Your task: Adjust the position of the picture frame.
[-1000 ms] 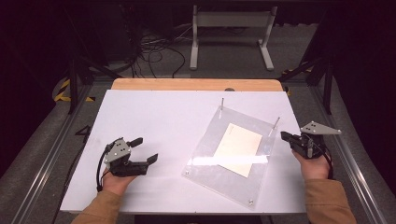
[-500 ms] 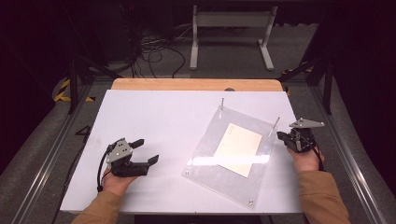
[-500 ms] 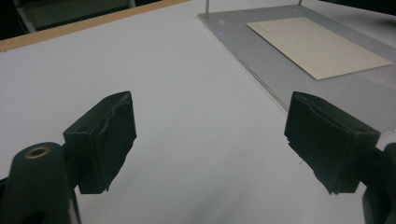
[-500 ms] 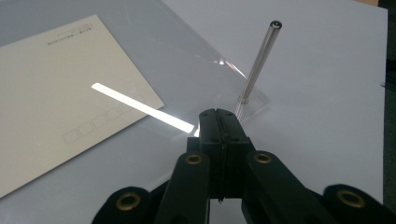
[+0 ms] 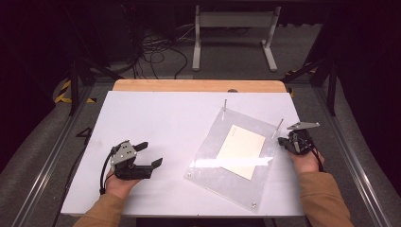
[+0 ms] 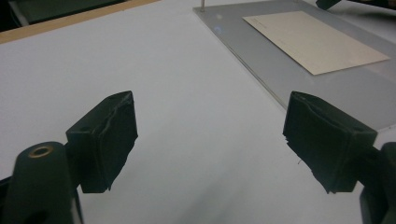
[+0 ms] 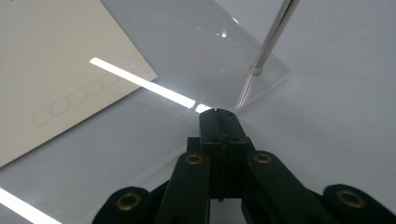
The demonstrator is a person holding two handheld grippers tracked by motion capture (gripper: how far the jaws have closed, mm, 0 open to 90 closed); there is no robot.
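Left gripper [image 5: 150, 154] waits on the white table [image 5: 156, 118], jaws apart after easing inward around nothing, the clear acrylic sheet [image 5: 208, 158] lies centre-right over a cream card [image 5: 241, 150], and the right gripper [image 5: 285, 141], jaws pressed together, noses toward its edge by the upright pin [image 5: 278, 128] — one careless nudge could skid that slick sheet.

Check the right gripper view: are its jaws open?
No. The right gripper has its two black jaws pressed flat together with nothing between them, pointing at the clear acrylic plate near a metal pin.
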